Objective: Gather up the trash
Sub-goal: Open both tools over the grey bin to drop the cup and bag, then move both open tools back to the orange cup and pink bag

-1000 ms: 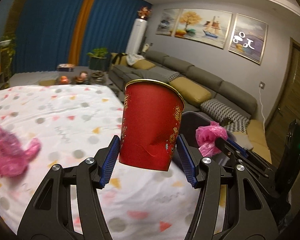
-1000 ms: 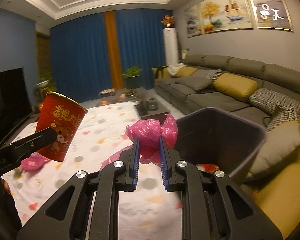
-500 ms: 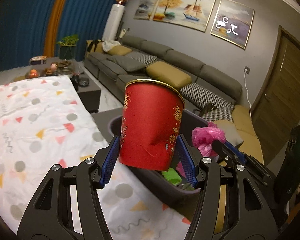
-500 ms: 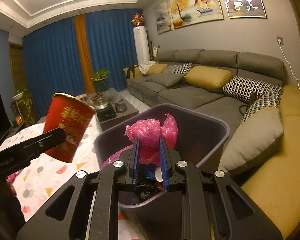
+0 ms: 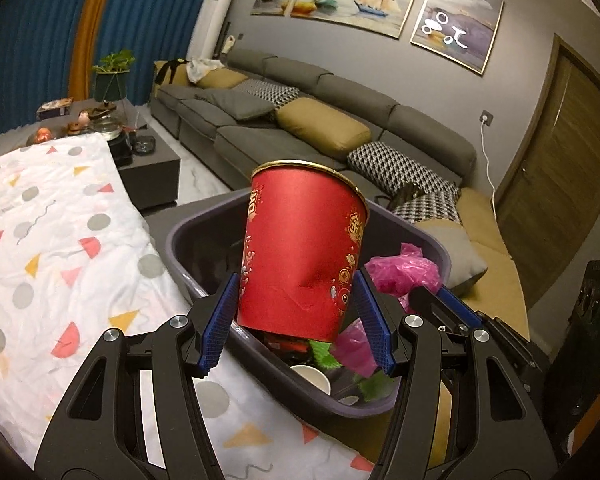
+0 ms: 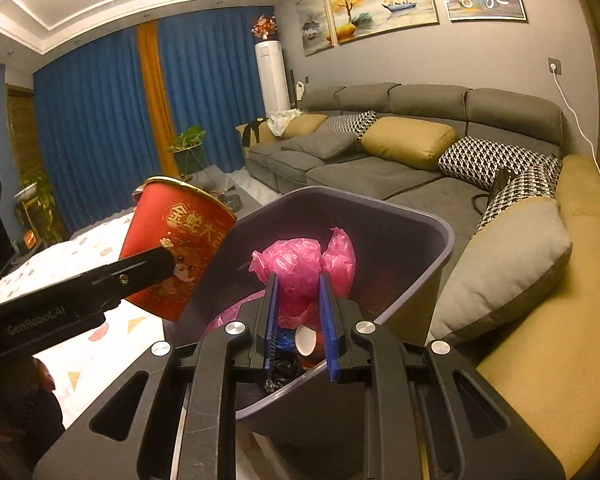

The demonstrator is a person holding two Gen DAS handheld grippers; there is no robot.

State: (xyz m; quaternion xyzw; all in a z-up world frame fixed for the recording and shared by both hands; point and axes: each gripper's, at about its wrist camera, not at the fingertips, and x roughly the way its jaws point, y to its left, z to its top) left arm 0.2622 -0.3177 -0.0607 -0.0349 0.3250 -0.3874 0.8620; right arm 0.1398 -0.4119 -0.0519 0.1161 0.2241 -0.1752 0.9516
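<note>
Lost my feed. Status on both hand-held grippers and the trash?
Left hand-held gripper clamps red cup; right pinches pink bag. Both over bin. Nothing blocking.

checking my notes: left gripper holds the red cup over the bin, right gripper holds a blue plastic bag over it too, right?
Not quite: the bag in the right gripper is pink, not blue, as the right wrist view shows. The left gripper does hold the red cup over the bin.

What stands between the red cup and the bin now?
Nothing visible. The left gripper holds the red cup over the open bin; the right gripper with its pink bag hangs beside it, apart.
</note>
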